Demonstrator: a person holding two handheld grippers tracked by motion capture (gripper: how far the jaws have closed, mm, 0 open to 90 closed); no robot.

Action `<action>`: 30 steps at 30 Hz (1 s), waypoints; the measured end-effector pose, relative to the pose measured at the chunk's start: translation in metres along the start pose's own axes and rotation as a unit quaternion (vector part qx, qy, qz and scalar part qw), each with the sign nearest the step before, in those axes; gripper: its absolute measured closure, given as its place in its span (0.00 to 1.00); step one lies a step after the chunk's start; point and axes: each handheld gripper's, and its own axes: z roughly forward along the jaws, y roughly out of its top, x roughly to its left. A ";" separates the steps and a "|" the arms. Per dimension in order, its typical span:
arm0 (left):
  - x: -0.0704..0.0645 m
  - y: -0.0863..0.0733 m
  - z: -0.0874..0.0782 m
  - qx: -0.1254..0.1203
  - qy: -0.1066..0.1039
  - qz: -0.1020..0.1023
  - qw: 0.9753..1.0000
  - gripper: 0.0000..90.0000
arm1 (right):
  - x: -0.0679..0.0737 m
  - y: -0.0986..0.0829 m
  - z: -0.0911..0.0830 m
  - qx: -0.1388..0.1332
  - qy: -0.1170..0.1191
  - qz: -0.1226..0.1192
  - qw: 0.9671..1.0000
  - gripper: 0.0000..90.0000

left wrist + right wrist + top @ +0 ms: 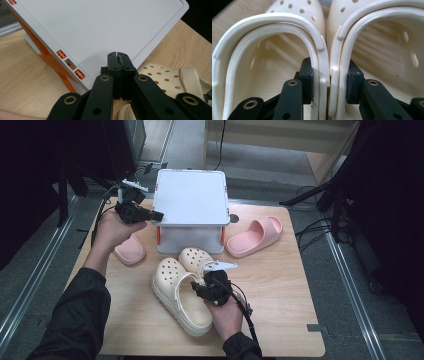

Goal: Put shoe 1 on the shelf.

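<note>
The right hand-held gripper (pixel 329 85) pinches the two cream clogs (pixel 182 287) together — one jaw inside each shoe, the touching inner walls squeezed between them. The pair sits on the table (pixel 280 285) just in front of the white box (pixel 190 210). The left hand-held gripper (pixel 117 56) has its jaws pressed together on nothing, over the box lid's corner. Two pink slides (pixel 255 236) flank the box.

The cream clogs (pixel 322 50) look like moulded foam-rubber — matt, smooth on the rims, finely dimpled inside, with punched holes. The storage box (pixel 190 200) is pale grey plastic with a smooth, faintly satin lid and orange plastic clips. The desk (pixel 280 285) is light wood-grain, smooth. The right gripper (pixel 329 82) is matt black plastic with brass-coloured rivets — the pink slides (pixel 255 236) look soft and matt.
</note>
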 end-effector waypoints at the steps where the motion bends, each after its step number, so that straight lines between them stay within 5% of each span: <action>1: 0.000 0.000 0.000 0.000 0.001 0.000 1.000 0.99 | 0.000 0.003 -0.002 -0.001 0.003 0.002 1.000 0.74; 7: -0.003 0.001 0.000 0.005 0.006 0.001 1.000 0.99 | -0.001 0.028 -0.004 -0.017 -0.016 -0.021 1.000 0.74; 19: -0.002 0.000 0.000 0.003 0.005 0.000 1.000 0.99 | -0.023 0.074 0.033 -0.022 -0.070 -0.027 0.997 0.74; 24: -0.002 0.000 0.000 0.002 0.004 -0.001 1.000 0.99 | -0.034 0.083 0.044 -0.032 -0.077 0.004 0.996 0.74; 30: -0.003 0.000 0.000 0.003 0.005 0.000 1.000 0.99 | -0.037 0.091 0.054 -0.036 -0.086 0.008 0.996 0.74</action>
